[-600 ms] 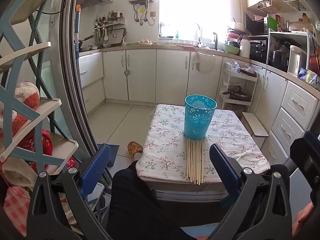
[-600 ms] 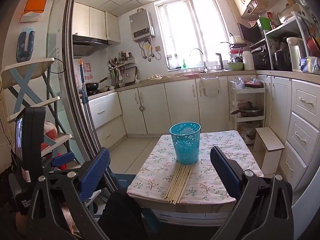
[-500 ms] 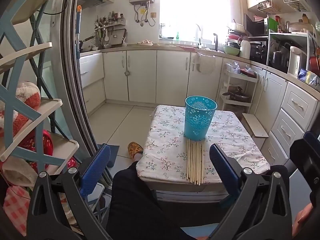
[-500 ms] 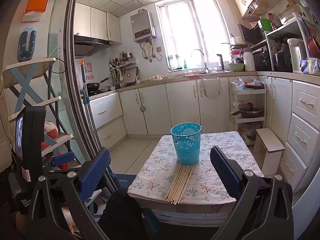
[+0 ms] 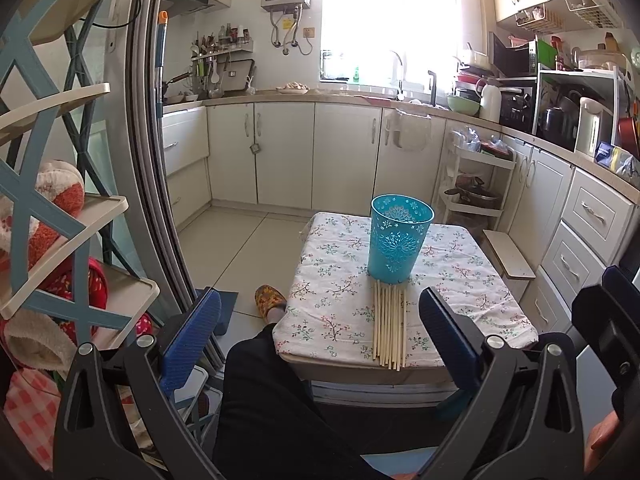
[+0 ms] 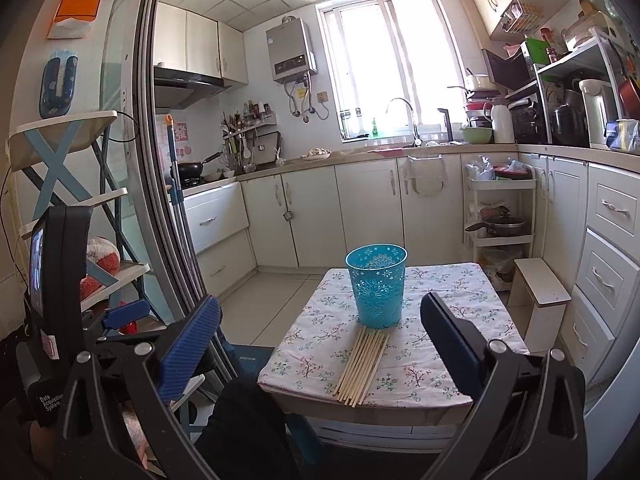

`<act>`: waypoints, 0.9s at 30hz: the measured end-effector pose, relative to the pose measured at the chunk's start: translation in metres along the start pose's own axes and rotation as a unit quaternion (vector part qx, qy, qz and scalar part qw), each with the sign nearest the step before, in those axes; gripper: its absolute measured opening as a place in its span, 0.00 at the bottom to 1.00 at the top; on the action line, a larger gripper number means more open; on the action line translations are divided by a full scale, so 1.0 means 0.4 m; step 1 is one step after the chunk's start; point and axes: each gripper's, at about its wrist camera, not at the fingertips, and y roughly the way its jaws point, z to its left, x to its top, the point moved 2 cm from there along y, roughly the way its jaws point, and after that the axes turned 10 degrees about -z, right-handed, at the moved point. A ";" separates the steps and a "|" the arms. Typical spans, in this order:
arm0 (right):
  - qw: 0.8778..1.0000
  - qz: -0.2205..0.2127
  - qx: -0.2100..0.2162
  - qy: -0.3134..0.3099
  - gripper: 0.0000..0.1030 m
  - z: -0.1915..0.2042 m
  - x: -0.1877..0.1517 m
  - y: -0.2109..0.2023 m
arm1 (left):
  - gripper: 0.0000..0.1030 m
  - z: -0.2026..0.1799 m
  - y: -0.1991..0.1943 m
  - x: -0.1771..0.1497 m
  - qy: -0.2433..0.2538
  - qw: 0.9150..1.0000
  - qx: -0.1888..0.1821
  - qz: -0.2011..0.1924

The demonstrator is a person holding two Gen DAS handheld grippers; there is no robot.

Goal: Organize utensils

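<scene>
Nothing much has shifted in the last half second: both grippers hang where they were, short of the table, and the chopsticks (image 5: 389,325) lie as before.

The left gripper (image 5: 320,332) has its blue jaws spread wide with nothing between them; the right gripper (image 6: 320,340) likewise stands fully apart and empty.

The bundle of pale chopsticks lies flat on the flowered tablecloth (image 5: 332,280), one end touching the foot of the turquoise cup (image 5: 400,240), the other reaching the table's near edge. The cup stands upright near the middle of the table.

Only the left view shows a patterned slipper (image 5: 270,298) on the floor left of the table; only the right view shows the other gripper's handle beside the shelf rack (image 6: 60,152).

Behind the table run white kitchen cabinets (image 6: 320,208) under a bright window.
</scene>
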 end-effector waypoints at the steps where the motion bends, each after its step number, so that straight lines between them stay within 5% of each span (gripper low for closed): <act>1: 1.000 0.001 0.000 -0.002 0.94 0.000 0.004 0.000 | 0.93 -0.001 0.000 0.000 0.000 1.000 0.000 0.000; 27: 1.000 -0.011 0.003 -0.010 0.94 0.010 0.009 -0.009 | 0.93 0.000 -0.008 0.000 -0.001 1.000 0.001 -0.003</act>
